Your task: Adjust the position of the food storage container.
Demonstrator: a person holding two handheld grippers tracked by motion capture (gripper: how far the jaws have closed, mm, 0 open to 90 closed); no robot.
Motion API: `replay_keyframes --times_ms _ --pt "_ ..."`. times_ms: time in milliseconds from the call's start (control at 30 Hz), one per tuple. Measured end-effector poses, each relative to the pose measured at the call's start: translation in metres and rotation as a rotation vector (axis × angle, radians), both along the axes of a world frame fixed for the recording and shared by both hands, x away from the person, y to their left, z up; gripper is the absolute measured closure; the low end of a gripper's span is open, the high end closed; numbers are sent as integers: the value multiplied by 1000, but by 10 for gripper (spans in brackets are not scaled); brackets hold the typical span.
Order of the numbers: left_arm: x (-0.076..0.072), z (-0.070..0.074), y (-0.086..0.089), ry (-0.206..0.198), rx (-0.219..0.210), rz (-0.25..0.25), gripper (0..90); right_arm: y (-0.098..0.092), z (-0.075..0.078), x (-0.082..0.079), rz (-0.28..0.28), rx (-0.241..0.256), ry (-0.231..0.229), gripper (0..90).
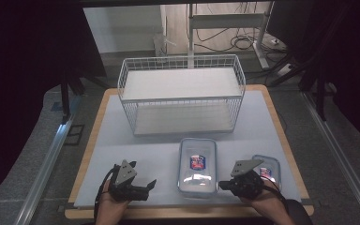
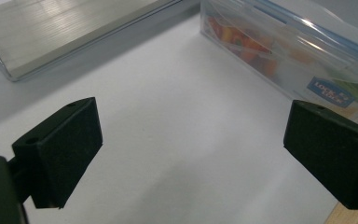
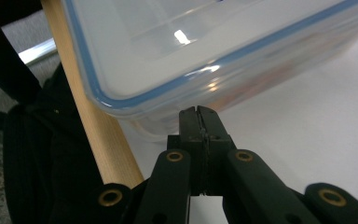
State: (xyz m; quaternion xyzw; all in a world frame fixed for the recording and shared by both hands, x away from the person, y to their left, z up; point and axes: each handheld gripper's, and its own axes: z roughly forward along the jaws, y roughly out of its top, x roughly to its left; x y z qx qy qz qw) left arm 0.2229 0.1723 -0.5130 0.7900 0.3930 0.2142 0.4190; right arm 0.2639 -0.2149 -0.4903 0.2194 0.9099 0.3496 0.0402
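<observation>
Two clear lidded containers (image 1: 197, 165) (image 1: 268, 168) on the white table (image 1: 136, 150), one wire basket (image 1: 182, 93) behind, left gripper (image 1: 146, 186) spread wide, right gripper (image 1: 223, 185) clenched on nothing.

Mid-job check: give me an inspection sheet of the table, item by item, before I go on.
Surface: white mat on a wooden table, bare between things.
Job's things: large clear container with blue-trimmed lid, centre front; small container at front right, partly behind the right gripper.
Clutter: nothing seen.
Wire basket: white, at the back, nothing inside.
Grippers: left gripper open, beside the large container; right gripper shut on nothing, tips at the large container's corner.
Cables: black cable from the left gripper.
Surroundings: grey floor, metal stand, floor cables behind.
</observation>
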Motion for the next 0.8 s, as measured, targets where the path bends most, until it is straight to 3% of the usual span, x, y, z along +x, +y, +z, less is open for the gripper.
replay_keyframes --times_ms 200,367,633,733,800 --pt "0 1 3 2 -12 13 43 14 -3 -3 41 48 32 896" --pt "0 2 7 -4 -19 27 42 41 -8 -6 92 54 35 896" --pt "1 4 18 1 -47 66 43 86 -13 2 156 75 30 895" --pt "-2 7 24 0 -74 68 39 78 -8 2 141 56 -5 895" --pt "-4 11 27 -2 -77 78 37 62 -3 6 95 65 -23 895"
